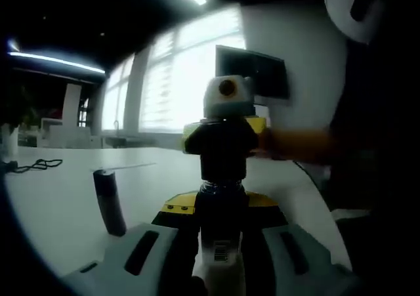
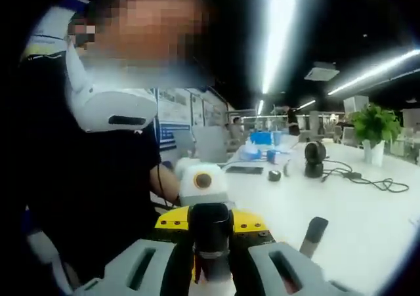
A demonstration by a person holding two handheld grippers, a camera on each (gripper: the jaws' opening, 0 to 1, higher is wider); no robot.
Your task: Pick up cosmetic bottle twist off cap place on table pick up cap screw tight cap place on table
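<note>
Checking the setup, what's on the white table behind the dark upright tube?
In the left gripper view, behind the dark upright tube lies a black cable on the white table. Farther things blur into the bright windows.

both grippers (image 1: 220, 260) (image 2: 210, 270) face each other, jaws clamped.

left gripper (image 1: 220, 256): pale grey jaws, each with a dark slot
right gripper (image 2: 210, 270): pale grey jaws with dark slots
body (image 1: 223, 145): black block on a yellow plate with small screws, seen across from each gripper
person (image 2: 98, 178): dark short-sleeved top
headset (image 2: 108, 109): white, with a dark slot
</note>
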